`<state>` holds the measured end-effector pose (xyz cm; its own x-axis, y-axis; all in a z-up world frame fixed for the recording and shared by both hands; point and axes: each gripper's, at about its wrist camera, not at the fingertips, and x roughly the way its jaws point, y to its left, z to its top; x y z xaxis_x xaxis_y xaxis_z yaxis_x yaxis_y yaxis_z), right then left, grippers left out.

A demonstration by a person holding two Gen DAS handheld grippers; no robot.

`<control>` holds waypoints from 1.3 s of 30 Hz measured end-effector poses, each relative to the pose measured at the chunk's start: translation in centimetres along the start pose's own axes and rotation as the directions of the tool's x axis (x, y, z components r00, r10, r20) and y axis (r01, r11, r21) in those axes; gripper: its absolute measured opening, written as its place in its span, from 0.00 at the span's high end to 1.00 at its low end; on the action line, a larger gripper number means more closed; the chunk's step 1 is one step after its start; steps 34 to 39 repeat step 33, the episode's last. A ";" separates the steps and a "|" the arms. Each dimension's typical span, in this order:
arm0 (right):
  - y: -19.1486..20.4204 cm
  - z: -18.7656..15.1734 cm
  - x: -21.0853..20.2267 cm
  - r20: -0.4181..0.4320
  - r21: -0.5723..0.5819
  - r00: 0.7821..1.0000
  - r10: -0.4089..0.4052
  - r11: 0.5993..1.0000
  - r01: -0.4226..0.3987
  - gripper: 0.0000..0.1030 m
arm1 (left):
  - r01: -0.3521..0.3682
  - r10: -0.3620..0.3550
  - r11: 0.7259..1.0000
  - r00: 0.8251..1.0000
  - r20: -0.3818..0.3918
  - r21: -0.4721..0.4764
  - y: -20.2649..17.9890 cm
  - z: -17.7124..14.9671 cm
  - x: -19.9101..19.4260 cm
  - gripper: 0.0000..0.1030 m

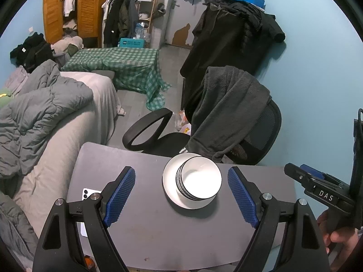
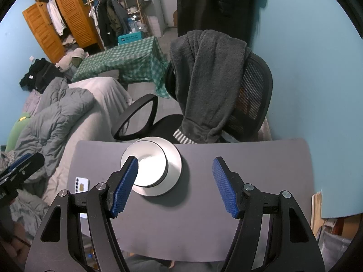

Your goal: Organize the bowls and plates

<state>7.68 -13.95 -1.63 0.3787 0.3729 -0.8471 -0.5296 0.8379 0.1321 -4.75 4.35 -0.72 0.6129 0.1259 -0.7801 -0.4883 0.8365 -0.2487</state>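
A stack of white bowls with dark rims (image 1: 197, 181) sits on a white plate (image 1: 169, 187) near the far edge of the grey table (image 1: 158, 226). My left gripper (image 1: 181, 192) is open and empty, its blue pads on either side of the stack and a little nearer than it. In the right wrist view the bowls (image 2: 150, 165) on the plate (image 2: 174, 165) lie ahead and left. My right gripper (image 2: 174, 185) is open and empty, above the table just right of the stack. Its left pad (image 2: 124, 185) overlaps the bowls' near edge in view.
A white phone (image 1: 87, 195) lies on the table's left edge. A black office chair (image 1: 226, 124) draped with a grey fleece stands behind the table. A bed with a grey duvet (image 1: 45, 113) is to the left. The blue wall (image 2: 317, 68) is on the right.
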 end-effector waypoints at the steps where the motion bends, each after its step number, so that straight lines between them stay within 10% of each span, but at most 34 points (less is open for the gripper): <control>1: -0.1 0.0 0.0 0.000 -0.001 1.000 0.000 1.000 0.000 0.35 | -0.001 0.001 1.000 1.000 0.001 0.000 0.0 0.0 0.0 0.17; 39: 0.5 -0.2 -0.3 -0.005 -0.005 1.000 0.014 1.000 -0.014 0.35 | -0.015 0.015 1.000 1.000 0.021 0.000 -0.9 -0.1 -0.6 0.17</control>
